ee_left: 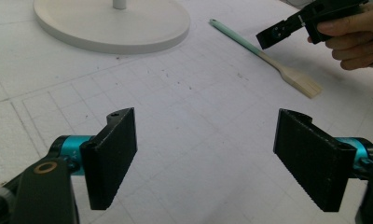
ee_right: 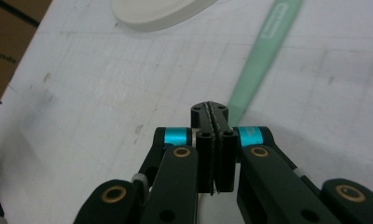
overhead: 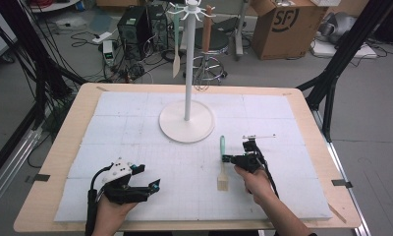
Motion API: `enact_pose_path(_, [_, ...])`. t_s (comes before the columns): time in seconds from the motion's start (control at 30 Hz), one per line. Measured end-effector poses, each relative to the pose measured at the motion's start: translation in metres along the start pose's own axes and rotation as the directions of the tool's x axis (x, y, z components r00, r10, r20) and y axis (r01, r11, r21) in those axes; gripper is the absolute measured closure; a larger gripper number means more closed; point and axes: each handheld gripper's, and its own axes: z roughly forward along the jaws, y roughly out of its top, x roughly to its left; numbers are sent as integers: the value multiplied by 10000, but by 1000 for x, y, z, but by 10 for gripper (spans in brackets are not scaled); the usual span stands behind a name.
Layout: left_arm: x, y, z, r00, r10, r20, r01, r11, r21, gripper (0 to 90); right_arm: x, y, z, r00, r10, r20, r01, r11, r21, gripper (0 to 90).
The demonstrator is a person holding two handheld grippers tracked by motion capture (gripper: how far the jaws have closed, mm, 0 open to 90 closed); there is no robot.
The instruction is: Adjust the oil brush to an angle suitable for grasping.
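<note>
White foam sheeting covers the bench (overhead: 76,123) in the high view, where one mint-handled wooden spatula (overhead: 222,164) lies flat just beside the right gripper (overhead: 230,158), held level with jaws pressed together and empty. The left gripper (overhead: 153,186) rests low.

In the left gripper view, its two ribbed black jaws stand wide apart.

In the right gripper view, the jaws meet, with the smooth spatula handle just beyond.

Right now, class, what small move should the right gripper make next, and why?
Probably open its jaws. The right gripper is shut with nothing between the pads, just beside the green-handled spatula lying flat on the white mat, so it cannot grasp the handle yet.
</note>
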Motion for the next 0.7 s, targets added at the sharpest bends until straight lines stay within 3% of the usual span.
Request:
enact_pose_path(0.2, [1, 0, -2, 10000, -21, -42, 21, 10000, -60, 219, 18, -2, 9, 9983, -579, 57, 577, 9978, 333, 897])
enact_pose_path(0.37, [0, -1, -2, 10000, -58, -70, 58, 10000, -43, 219, 20, -6, 10, 9988, -496, -33, 497, 9976, 475, 897])
enact_pose_path(0.57, [-2, -1, -2, 10000, 17, -48, -16, 10000, 23, 219, 16, -18, 7, 9998, -65, -174, 75, 9983, 574, 897])
enact_pose_path(0.7, [-3, -1, -2, 10000, -23, -94, 23, 10000, 10, 219, 14, -22, 6, 10000, -36, 10, 36, 9992, 406, 898])
